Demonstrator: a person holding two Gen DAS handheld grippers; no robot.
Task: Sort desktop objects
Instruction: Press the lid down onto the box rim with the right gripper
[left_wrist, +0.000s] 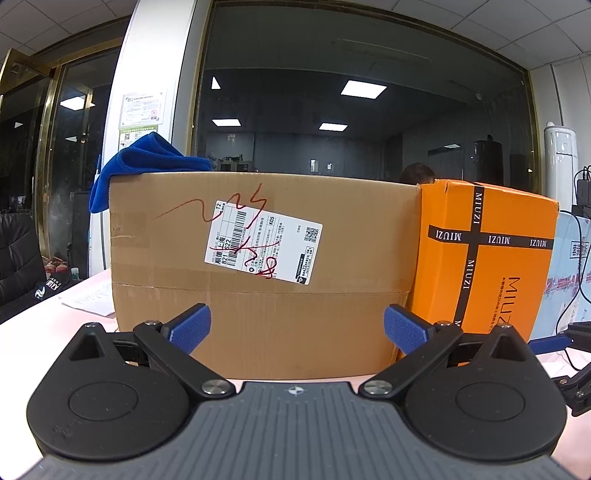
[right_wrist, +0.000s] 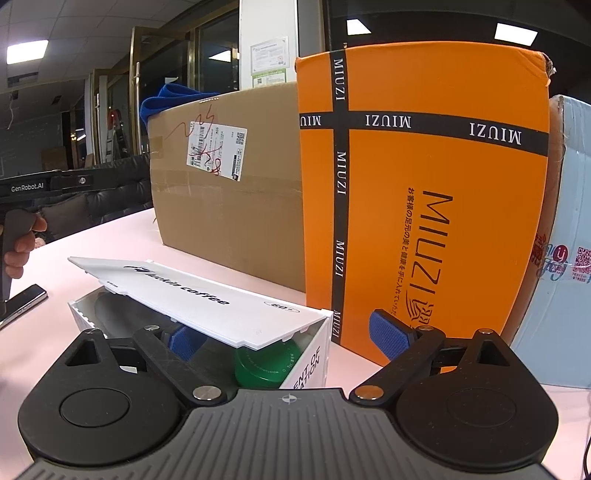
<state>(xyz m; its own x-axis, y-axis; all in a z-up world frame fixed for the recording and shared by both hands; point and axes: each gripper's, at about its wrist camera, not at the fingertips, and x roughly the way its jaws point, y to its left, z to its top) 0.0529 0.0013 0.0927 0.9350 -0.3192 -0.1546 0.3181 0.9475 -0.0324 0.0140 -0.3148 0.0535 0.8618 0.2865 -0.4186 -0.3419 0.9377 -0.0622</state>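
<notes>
My left gripper (left_wrist: 297, 328) is open, its blue pads spread in front of a brown cardboard box (left_wrist: 258, 266) with nothing between them. A blue cloth (left_wrist: 144, 162) lies on that box's top left corner. My right gripper (right_wrist: 286, 339) is open too. Its left finger reaches under the half-raised lid of a white luckin coffee box (right_wrist: 207, 302). Inside that box lie a green round lid (right_wrist: 262, 365) and a dark grey object (right_wrist: 122, 314). Its right finger stands just before an orange MIUZI box (right_wrist: 443, 206).
The orange MIUZI box (left_wrist: 484, 258) stands against the cardboard box (right_wrist: 229, 206) on the pink table (right_wrist: 122, 236). A pale blue box (right_wrist: 565, 266) is at the far right. A phone (right_wrist: 22, 302) lies at the left, beside a hand (right_wrist: 22, 243). Papers (left_wrist: 88, 299) lie left.
</notes>
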